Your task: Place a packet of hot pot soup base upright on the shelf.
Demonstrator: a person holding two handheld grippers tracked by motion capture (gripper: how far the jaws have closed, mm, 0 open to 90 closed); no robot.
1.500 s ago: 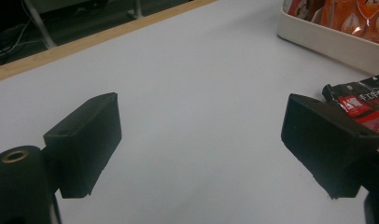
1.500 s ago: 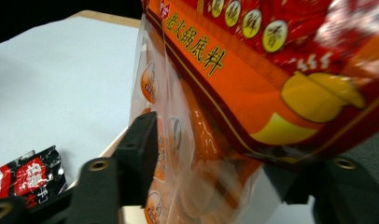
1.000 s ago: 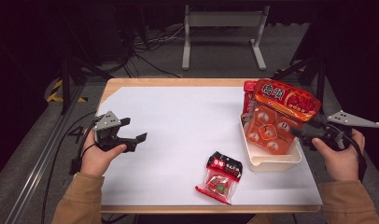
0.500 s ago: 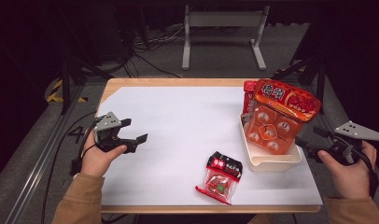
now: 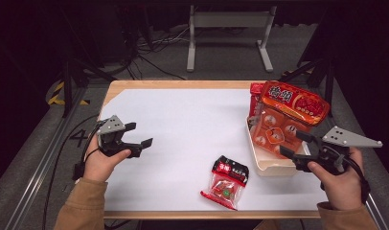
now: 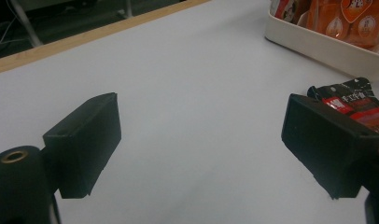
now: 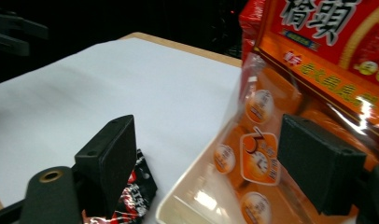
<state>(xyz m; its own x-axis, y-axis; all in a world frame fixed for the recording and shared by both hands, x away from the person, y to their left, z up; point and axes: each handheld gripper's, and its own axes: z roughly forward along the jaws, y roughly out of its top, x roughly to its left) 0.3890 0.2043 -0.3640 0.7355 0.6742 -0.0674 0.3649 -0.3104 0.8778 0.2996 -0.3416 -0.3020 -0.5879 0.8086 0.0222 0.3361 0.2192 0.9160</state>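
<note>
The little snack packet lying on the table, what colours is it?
The snack packet is black on top and red below; the high view shows it best.

Your sleeves are tan-brown, coming in at six o'clock. Your left gripper (image 5: 135,142) is black with blocky rectangular jaws, a small grey three-cornered plate on top and a black cable trailing off toward seven o'clock. Your right gripper (image 5: 294,146) is the same black build with a longer grey plate pointing to three o'clock, and a brass-ringed hole sits by its jaw base.

Bright table, dark room

Overhead light whitens the table sheet (image 5: 192,124); surroundings fall black. Glare streaks the orange packets (image 7: 271,154); both close jaws look soft.
</note>
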